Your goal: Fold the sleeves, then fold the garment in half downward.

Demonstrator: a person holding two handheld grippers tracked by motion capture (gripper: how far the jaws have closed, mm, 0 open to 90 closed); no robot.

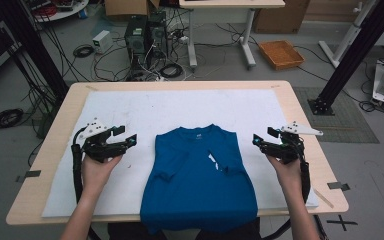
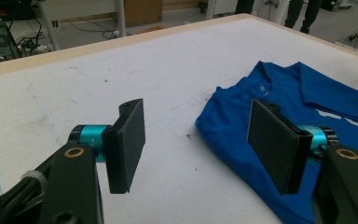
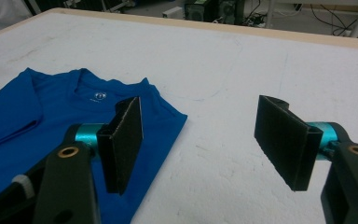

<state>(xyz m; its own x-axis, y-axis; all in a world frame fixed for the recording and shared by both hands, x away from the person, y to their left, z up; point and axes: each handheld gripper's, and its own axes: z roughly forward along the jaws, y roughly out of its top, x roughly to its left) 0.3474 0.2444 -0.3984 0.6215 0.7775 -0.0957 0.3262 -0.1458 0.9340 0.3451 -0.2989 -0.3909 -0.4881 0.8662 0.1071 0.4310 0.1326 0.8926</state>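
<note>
Beside the folded blue T-shirt — left gripper, right gripper — both fingers spread wide, seemingly gripping nothing.

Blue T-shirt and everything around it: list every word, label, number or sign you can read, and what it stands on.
No text is readable.
Neck label inside the collar of the blue T-shirt: a small white round mark, too blurred to read.
White print on the shirt's front: mostly folded under, unreadable.
</note>
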